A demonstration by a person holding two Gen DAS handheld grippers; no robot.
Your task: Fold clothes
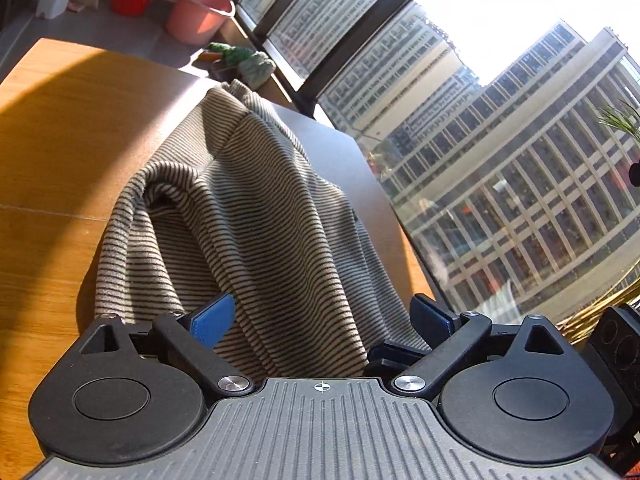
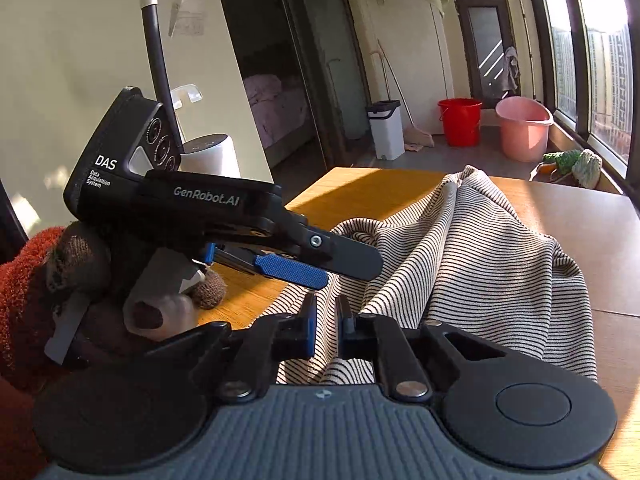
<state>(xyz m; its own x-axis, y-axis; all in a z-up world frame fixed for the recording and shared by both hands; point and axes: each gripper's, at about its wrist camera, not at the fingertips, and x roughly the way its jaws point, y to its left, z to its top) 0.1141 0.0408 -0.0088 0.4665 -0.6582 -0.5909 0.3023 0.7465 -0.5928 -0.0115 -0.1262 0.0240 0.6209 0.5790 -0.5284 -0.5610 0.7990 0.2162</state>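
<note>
The striped garment (image 2: 460, 248) is bunched and partly lifted off the wooden table (image 1: 52, 152), its far part draped toward the table's far edge by the window (image 1: 500, 160), its near part rising up to both tongs. It hangs in a tent shape with loose folds, so it is held up, probably to shake it out or find an edge before laying it flat; which stage of folding this is cannot be told.

The right gripper (image 2: 325, 328) is clenched on a pinch of the cloth: its blue pads (image 2: 308, 330) are close together with striped fabric running up between them. The left gripper (image 1: 324, 320) has its jaws spread wide, blue pad (image 1: 214, 320) on one side and dark finger on the other, with the fabric lying between them but not pinched. In the right wrist view the left gripper (image 2: 304, 260) sits just beside the right one, above the cloth's near edge, held by a gloved hand (image 2: 72, 264) with a rust sleeve (image 2: 20, 292).

Judgement: left tongs look positioned to take a second hold near the right one. Red bucket (image 2: 460, 120) and pink bucket (image 2: 524, 128) stand on the floor beyond the table.
</note>
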